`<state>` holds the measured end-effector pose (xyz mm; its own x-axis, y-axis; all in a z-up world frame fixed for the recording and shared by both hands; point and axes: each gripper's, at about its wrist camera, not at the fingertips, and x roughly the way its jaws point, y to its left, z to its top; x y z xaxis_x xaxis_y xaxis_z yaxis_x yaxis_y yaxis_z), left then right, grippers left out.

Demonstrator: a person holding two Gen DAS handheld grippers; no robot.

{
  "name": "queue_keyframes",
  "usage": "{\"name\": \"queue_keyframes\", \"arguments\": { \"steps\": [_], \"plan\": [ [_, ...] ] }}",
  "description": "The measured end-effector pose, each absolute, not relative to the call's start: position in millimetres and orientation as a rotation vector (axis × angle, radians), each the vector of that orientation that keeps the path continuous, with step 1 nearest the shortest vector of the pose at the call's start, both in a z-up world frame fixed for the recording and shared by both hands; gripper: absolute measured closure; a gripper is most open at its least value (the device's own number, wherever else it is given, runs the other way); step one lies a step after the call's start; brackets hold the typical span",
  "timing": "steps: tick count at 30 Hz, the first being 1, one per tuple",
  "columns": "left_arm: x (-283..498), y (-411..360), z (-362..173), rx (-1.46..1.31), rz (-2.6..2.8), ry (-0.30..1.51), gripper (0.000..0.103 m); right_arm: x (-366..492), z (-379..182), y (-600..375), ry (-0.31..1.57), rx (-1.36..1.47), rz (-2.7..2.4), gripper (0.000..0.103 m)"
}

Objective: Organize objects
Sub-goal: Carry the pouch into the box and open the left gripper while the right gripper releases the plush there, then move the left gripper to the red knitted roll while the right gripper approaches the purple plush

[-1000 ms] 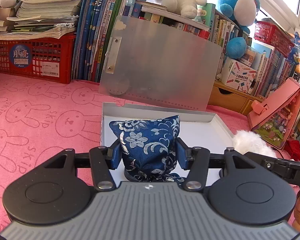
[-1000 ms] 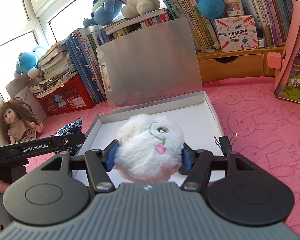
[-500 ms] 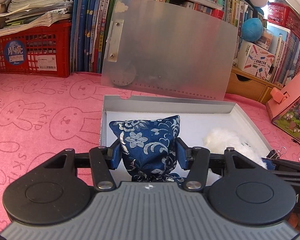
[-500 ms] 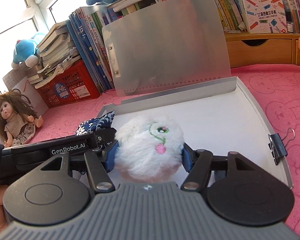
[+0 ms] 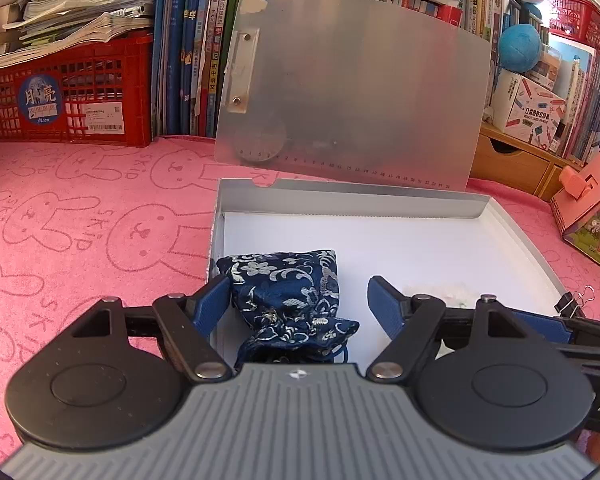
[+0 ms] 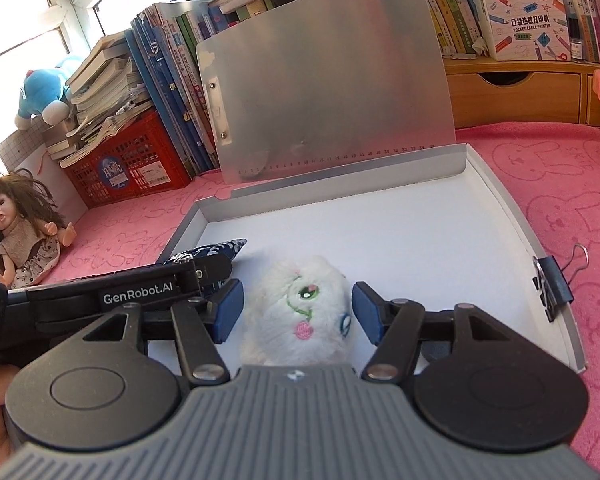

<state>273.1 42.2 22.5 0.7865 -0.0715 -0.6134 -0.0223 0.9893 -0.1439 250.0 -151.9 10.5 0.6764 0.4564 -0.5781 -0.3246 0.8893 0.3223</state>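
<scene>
A blue floral pouch (image 5: 288,292) lies in the near left corner of an open white box (image 5: 380,200). My left gripper (image 5: 298,300) is open around it, its left pad touching, its right pad apart. A white fluffy toy (image 6: 300,312) with an embroidered face lies in the box (image 6: 420,168) beside the pouch (image 6: 208,254). My right gripper (image 6: 298,312) is open around the toy, both pads apart from it. The toy shows only faintly in the left wrist view (image 5: 436,292). The box's translucent lid (image 5: 348,88) stands open at the back.
A pink bunny-print cloth (image 5: 80,220) covers the table. A red crate (image 5: 68,96) and upright books (image 5: 188,48) stand behind. A binder clip (image 6: 552,284) grips the box's right rim. A doll (image 6: 20,236) sits left. A pink toy house (image 5: 592,216) stands right.
Both grippers lowered into the box and opened. The pouch and the white toy have been let go and now rest on the box floor.
</scene>
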Motion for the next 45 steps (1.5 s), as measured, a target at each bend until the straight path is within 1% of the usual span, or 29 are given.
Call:
{"name": "queue_keyframes", "arguments": {
  "steps": [4, 10, 12, 16, 19, 24, 30, 33, 38, 40, 45],
  "plan": [
    [270, 39, 25, -0.128, -0.035, 0.66, 0.018, 246, 13, -154, 0.689, 0.186, 0.437, 0.038],
    [254, 31, 41, -0.074, -0.06, 0.597, 0.012, 238, 23, -160, 0.661, 0.171, 0.438, 0.036],
    [247, 30, 49, -0.062, -0.077, 0.581, 0.011, 232, 29, -163, 0.645, 0.164, 0.445, 0.035],
    [231, 28, 59, -0.03, -0.079, 0.562, 0.011, 218, 39, -170, 0.611, 0.143, 0.463, 0.029],
    [214, 27, 64, -0.008, -0.085, 0.547, 0.011, 204, 45, -177, 0.588, 0.126, 0.48, 0.026],
    [183, 27, 69, 0.007, -0.112, 0.532, 0.01, 181, 51, -188, 0.556, 0.088, 0.494, 0.026],
    [145, 33, 59, -0.012, -0.094, 0.535, 0.006, 154, 50, -196, 0.519, 0.034, 0.488, 0.02],
    [129, 36, 51, -0.016, -0.071, 0.522, 0.003, 140, 43, -199, 0.502, 0.001, 0.475, 0.013],
    [110, 35, 35, 0.024, -0.04, 0.516, 0.002, 127, 27, -201, 0.496, -0.044, 0.426, 0.002],
    [104, 33, 29, 0.052, -0.026, 0.512, 0.002, 125, 21, -203, 0.498, -0.044, 0.401, 0.0],
    [93, 28, 15, 0.091, 0.02, 0.492, 0.002, 123, 8, -212, 0.518, -0.016, 0.346, 0.0]
  ]
}}
